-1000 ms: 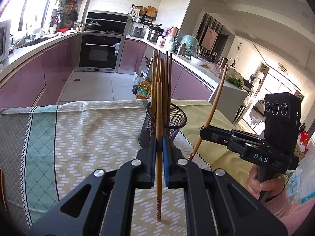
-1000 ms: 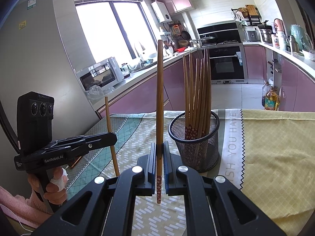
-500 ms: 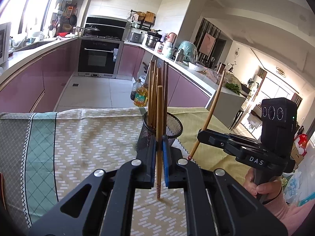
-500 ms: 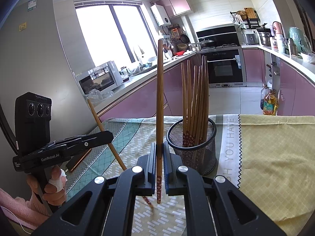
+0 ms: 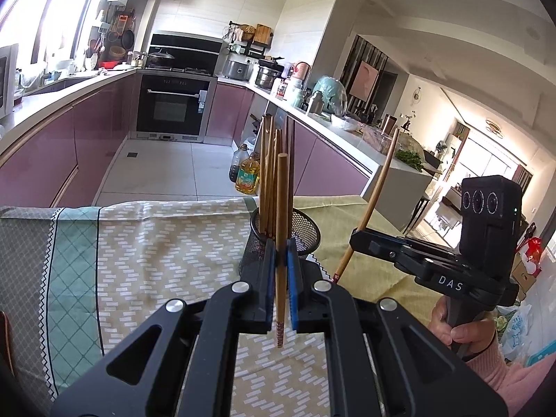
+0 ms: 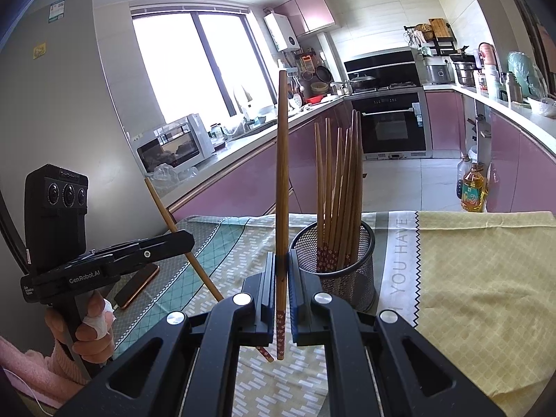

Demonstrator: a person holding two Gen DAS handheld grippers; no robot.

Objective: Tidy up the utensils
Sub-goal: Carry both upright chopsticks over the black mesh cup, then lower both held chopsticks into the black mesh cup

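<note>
— Wooden chopsticks: where are yours?

— Your left hand-held gripper point(image 5: 280, 278) is clamped on one chopstick point(image 5: 281, 229), held upright just in front of the mesh holder point(image 5: 305, 229). Your right hand-held gripper point(image 6: 281, 285) pinches another chopstick point(image 6: 282, 180), also upright, just left of the holder.

— And the rest?

— They stand bundled point(image 6: 342, 187) inside the holder on the cloth-covered worktop point(image 6: 479, 278).
</note>
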